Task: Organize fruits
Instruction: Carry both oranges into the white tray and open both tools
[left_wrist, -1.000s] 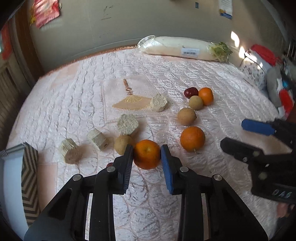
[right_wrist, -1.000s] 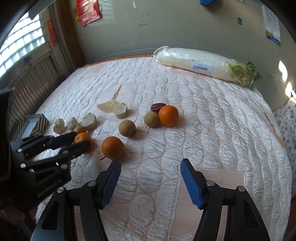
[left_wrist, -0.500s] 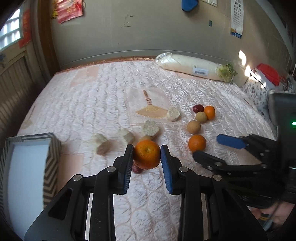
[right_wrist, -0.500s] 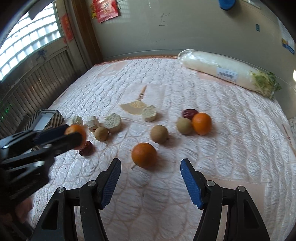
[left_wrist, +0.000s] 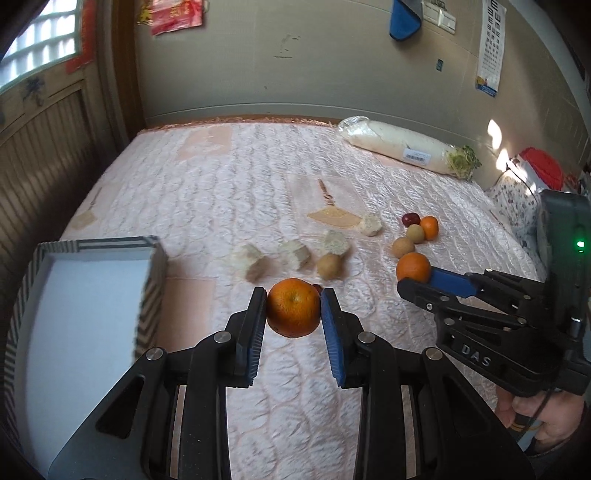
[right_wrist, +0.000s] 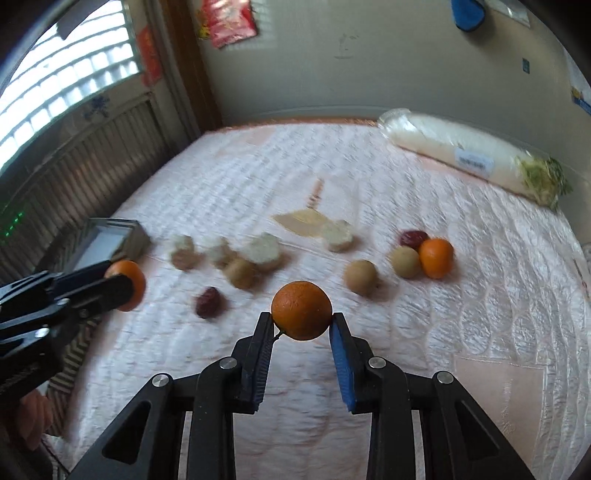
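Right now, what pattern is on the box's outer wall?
Diagonal black-and-white stripes on the box; clearest in the left wrist view.

You have a bed (left_wrist: 207, 192) covered in a pale pink quilted satin spread, with a tan fan motif (left_wrist: 334, 216) stitched near its middle. At the far right edge lies a long white radish wrapped in clear plastic (left_wrist: 402, 149). A striped open box with a white inside (left_wrist: 85, 295) sits at the near left. Four pale crumbly chunks (left_wrist: 293, 254) run in a loose row across the middle, a round tan fruit (left_wrist: 328, 266) beside them and a dark red date (right_wrist: 208, 302) nearer you. To the right, another red date (left_wrist: 410, 219), a small orange mandarin (left_wrist: 429, 227) and two round tan fruits (left_wrist: 408, 240) cluster closely.
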